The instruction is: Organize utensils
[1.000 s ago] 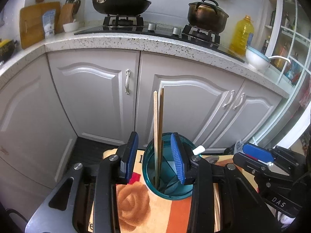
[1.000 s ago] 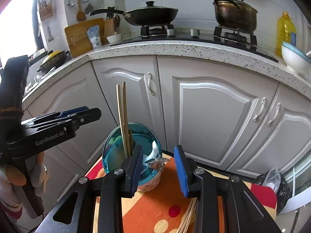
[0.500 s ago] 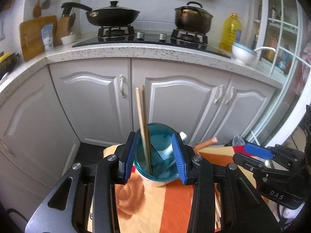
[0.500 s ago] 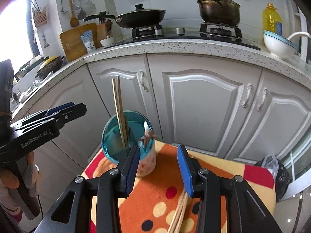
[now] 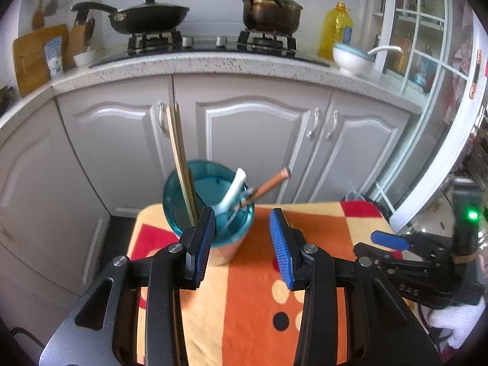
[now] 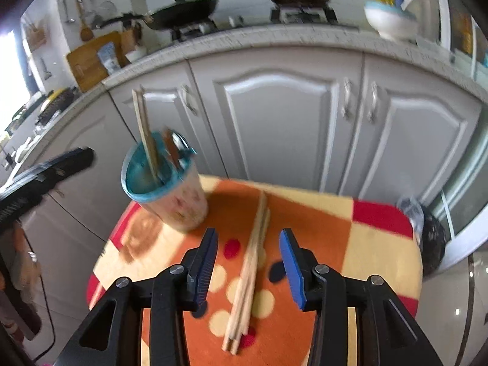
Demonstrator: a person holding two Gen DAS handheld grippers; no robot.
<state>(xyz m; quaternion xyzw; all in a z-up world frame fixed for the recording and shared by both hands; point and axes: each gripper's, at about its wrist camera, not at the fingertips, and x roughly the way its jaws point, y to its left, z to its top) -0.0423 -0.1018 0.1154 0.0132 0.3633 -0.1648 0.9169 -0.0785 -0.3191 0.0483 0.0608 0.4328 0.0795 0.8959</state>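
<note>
A teal-rimmed utensil cup (image 5: 210,210) stands at the far left of the orange patterned table cover (image 5: 244,305). It holds two upright wooden chopsticks (image 5: 178,158), a white spoon (image 5: 233,189) and a brown-handled utensil (image 5: 268,184). The cup also shows in the right wrist view (image 6: 170,189). Several loose chopsticks (image 6: 250,271) lie on the cover between the open fingers of my right gripper (image 6: 248,267). My left gripper (image 5: 241,244) is open and empty, just right of and behind the cup. The right gripper shows at the right of the left wrist view (image 5: 396,244).
Grey cabinet doors (image 5: 253,140) stand close behind the table under a speckled counter (image 5: 213,64) with a pan, a pot, an oil bottle and a white bowl. A dark bag (image 6: 427,238) sits on the floor at the right.
Both grippers have pulled back and up from the cup. The left one shifted right, off the cup. The right one swung right, over the loose chopsticks.
</note>
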